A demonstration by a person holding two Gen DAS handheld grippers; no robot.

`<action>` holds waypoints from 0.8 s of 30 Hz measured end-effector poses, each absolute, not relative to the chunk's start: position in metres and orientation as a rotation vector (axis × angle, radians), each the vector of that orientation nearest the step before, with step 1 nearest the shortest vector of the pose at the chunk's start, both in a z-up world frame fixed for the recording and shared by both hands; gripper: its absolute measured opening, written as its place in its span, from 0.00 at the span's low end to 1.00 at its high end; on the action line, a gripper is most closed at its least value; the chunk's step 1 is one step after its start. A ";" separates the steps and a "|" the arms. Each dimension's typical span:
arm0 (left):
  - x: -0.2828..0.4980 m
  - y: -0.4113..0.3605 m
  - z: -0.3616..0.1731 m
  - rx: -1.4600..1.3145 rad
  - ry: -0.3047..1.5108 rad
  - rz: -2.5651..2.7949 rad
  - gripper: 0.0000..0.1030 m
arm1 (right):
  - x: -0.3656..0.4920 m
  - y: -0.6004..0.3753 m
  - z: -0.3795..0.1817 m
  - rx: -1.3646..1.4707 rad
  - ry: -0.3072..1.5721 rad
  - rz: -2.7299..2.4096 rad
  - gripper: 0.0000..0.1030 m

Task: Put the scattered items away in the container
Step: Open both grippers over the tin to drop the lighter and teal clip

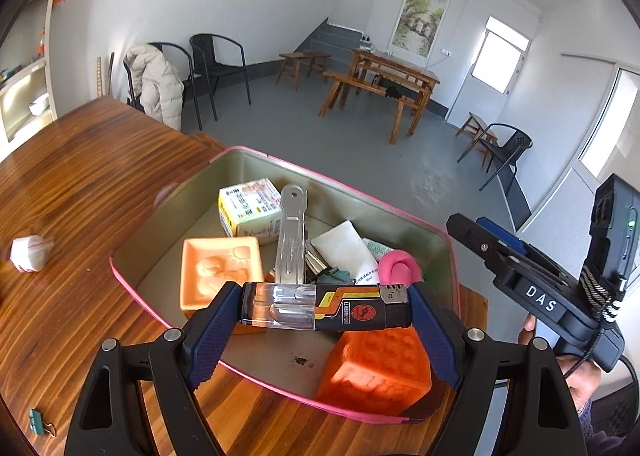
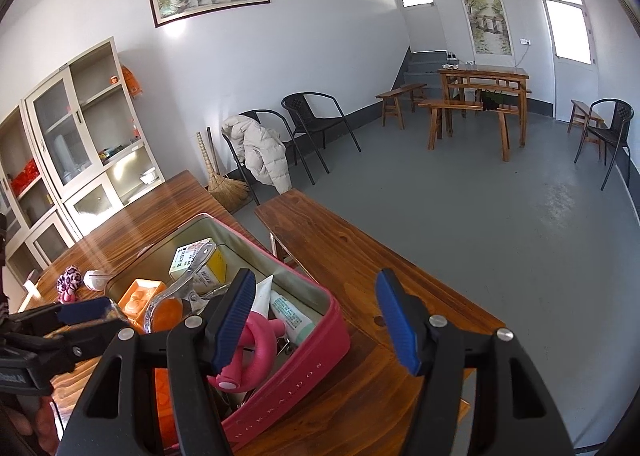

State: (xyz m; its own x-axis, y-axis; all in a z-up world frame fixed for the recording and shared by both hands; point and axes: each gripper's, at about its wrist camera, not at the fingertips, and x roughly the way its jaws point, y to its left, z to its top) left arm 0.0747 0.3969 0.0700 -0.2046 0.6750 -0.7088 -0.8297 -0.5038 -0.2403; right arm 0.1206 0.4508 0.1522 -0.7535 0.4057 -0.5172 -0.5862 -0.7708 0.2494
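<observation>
over the near edge of the pink container (image 1: pixel 450 240), the left gripper (image 1: pixel 326 306) is clenched on a black lighter (image 1: pixel 328 310), its blue pads pressing the two ends so the lighter lies crosswise above the open container. just below it inside sit an orange studded block (image 1: pixel 380 372) and an orange moulded soap box (image 1: pixel 220 272). a clear plastic clip (image 1: pixel 290 236) stands up the middle, with a white tube (image 1: pixel 348 252) and a pink rolled item (image 1: pixel 400 268) to its right and a yellow-and-white carton (image 1: pixel 250 212) at the back.

the right gripper (image 2: pixel 316 316) is released, nothing between its pads; its left finger hangs over the container's right end, the other over the bare desk (image 2: pixel 360 256).

on the desk left of the container lies a small white wrapped bundle (image 1: pixel 30 252), and a green binder clip (image 1: pixel 38 422) sits near the front edge. a pink-and-white patterned thing (image 2: pixel 70 280) rests beyond.

farther off stand black chairs (image 2: pixel 316 124), one draped with a pale coat (image 2: pixel 264 156).
</observation>
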 end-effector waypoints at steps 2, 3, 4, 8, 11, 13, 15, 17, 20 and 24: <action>0.074 0.396 0.066 -0.988 0.226 1.863 0.83 | 0.120 0.450 0.152 -0.603 0.547 2.465 0.66; 0.073 0.394 0.065 -0.996 0.218 1.862 0.83 | 0.119 0.449 0.152 -0.604 0.546 2.466 0.67; 0.071 0.392 0.064 -1.004 0.209 1.864 0.83 | 0.118 0.448 0.152 -0.606 0.545 2.469 0.67; 0.065 0.382 0.061 -1.025 0.179 1.868 0.83 | 0.115 0.443 0.152 -0.612 0.544 2.479 0.68; 0.065 0.372 0.063 -1.003 0.169 1.873 0.83 | 0.112 0.438 0.154 -0.613 0.537 2.490 0.68; 0.067 0.367 0.066 -0.990 0.174 1.889 0.83 | 0.110 0.434 0.155 -0.614 0.530 2.499 0.68; 0.068 0.361 0.068 -0.979 0.175 1.905 0.83 | 0.107 0.429 0.157 -0.614 0.522 2.511 0.68; 0.068 0.354 0.069 -0.974 0.165 1.913 0.83 | 0.104 0.424 0.159 -0.615 0.511 2.523 0.68; 0.063 0.341 0.069 -0.983 0.141 1.925 0.83 | 0.099 0.414 0.163 -0.619 0.493 2.546 0.68; 0.054 0.319 0.069 -0.994 0.123 1.960 0.83 | 0.091 0.397 0.168 -0.619 0.460 2.585 0.68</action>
State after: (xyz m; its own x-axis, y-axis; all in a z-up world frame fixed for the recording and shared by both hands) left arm 0.0543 0.3189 0.0691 -0.2650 0.6793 -0.6843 -0.7597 -0.5842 -0.2858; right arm 0.0907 0.3975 0.1683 -0.8030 0.3372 -0.4914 -0.4860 -0.8478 0.2123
